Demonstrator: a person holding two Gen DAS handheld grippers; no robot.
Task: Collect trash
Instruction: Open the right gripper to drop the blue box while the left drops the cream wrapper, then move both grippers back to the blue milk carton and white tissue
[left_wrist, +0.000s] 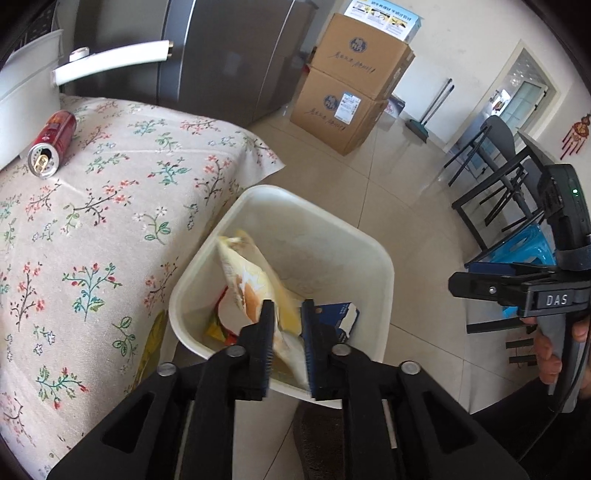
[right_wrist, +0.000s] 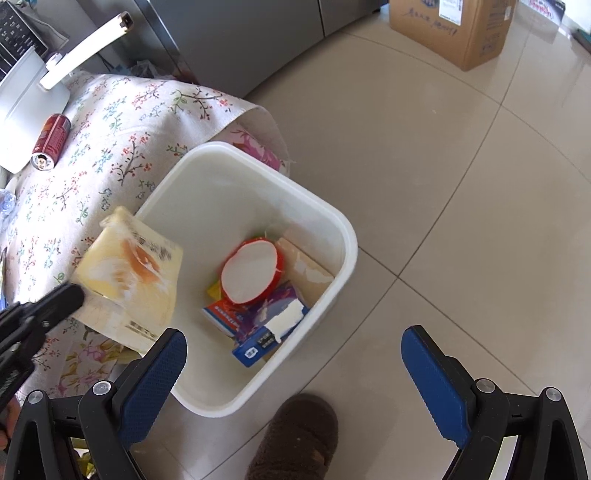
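Note:
My left gripper (left_wrist: 288, 314) is shut on a yellow and white snack wrapper (left_wrist: 255, 280) and holds it over the rim of a white trash bin (left_wrist: 384, 280). In the right wrist view the wrapper (right_wrist: 136, 269) hangs at the bin's left edge (right_wrist: 347, 236), with the left gripper (right_wrist: 70, 295) on it. The bin holds a red-rimmed round lid (right_wrist: 251, 273), a blue carton (right_wrist: 266, 336) and other packaging. My right gripper (right_wrist: 295, 354) is open and empty above the bin's near side. A red drink can (left_wrist: 51, 144) lies on the floral tablecloth (left_wrist: 110, 229).
A white appliance with a long handle (left_wrist: 110, 62) stands at the table's back. A grey fridge (left_wrist: 229, 55), stacked cardboard boxes (left_wrist: 351, 96) and black chairs (left_wrist: 498, 177) stand on the tiled floor. A brown slipper (right_wrist: 299, 435) is next to the bin.

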